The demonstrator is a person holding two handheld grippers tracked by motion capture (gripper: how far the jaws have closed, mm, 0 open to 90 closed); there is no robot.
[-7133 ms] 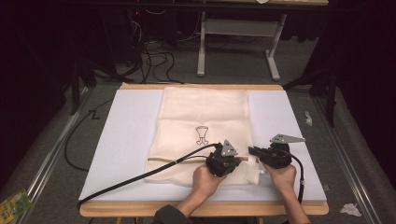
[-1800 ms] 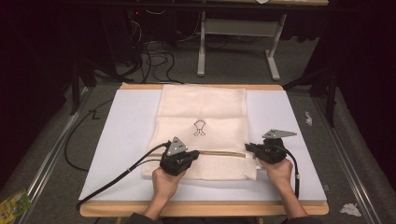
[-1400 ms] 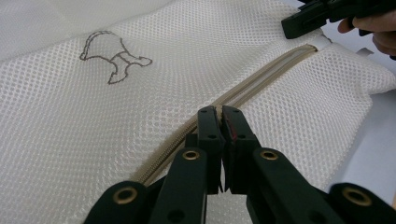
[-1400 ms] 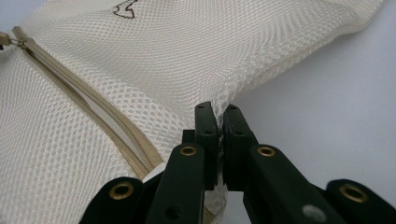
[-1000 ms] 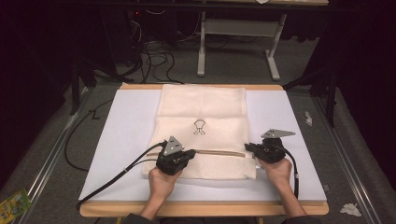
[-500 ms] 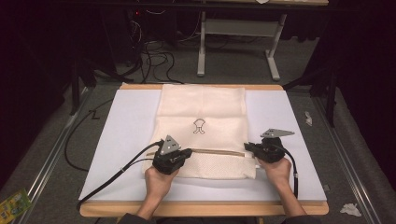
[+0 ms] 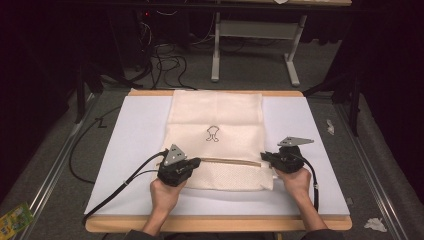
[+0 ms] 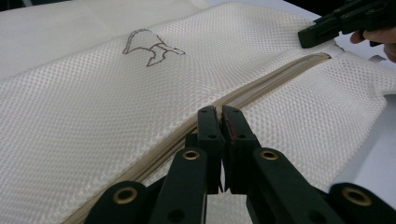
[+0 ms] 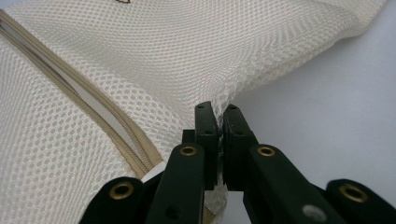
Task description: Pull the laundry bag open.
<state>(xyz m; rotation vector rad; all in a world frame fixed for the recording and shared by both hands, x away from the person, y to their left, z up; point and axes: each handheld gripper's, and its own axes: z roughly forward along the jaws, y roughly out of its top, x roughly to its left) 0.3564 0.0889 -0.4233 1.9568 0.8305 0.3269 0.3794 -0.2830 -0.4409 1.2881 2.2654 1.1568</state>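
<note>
step: zipping the mesh bag (image 7: 216, 135) | left gripper (image 7: 189, 165) jaws pinched on the zipper pull, I think | right gripper (image 7: 266, 156) jaws clamp the bag's edge | tip: keep it taut, pull straight along the zipper (image 7: 227, 161)

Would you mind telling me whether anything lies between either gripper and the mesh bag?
Nothing visible does. The left gripper is shut at the zipper of the mesh bag, apparently on the pull, and the right gripper is shut on the bag's edge beside the zipper's end. The white mat around them is bare.
</note>
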